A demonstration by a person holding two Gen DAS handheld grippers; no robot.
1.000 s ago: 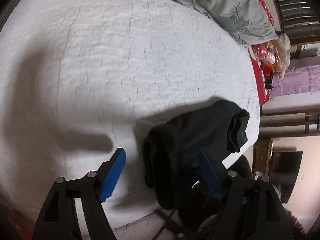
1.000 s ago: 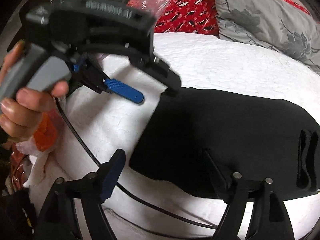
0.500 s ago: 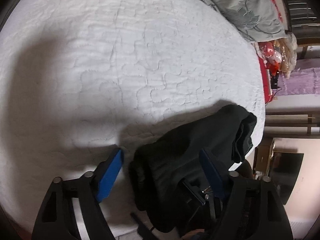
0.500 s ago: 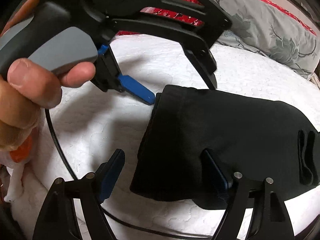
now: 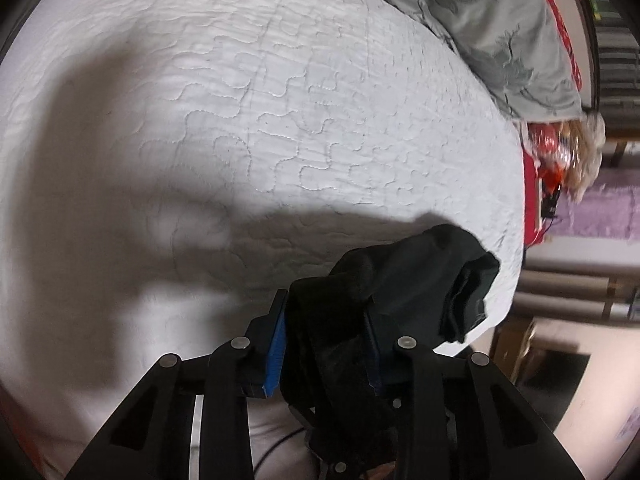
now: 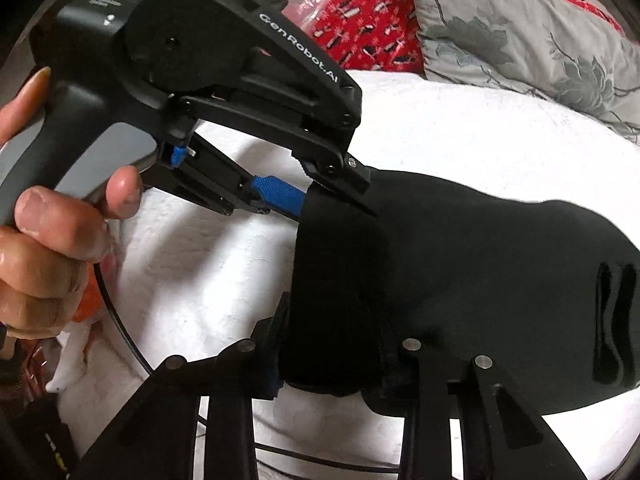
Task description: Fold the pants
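Black pants (image 6: pixel 480 260) lie folded lengthwise on a white quilted bed (image 6: pixel 440 120). My left gripper (image 6: pixel 320 196), held by a person's hand (image 6: pixel 48 240), comes in from the left, and its jaws are closing on the far corner of the pants' near end. In the left wrist view the bunched pants (image 5: pixel 420 264) fill the gap of the left gripper (image 5: pixel 324 308), and a blue pad presses the cloth. My right gripper (image 6: pixel 332 320) has the near corner of the same end between its closing jaws.
A grey floral pillow (image 6: pixel 520 32) and red patterned fabric (image 6: pixel 368 28) lie at the head of the bed. A black cable (image 6: pixel 120 340) trails over the near bed edge. The white quilt (image 5: pixel 240 120) stretches wide to the left; clutter (image 5: pixel 568 152) sits past its right edge.
Both grippers went from wide open to clamped on the pants' end. The left gripper slid in over the edge of the fabric, which now bunches up between its fingers.
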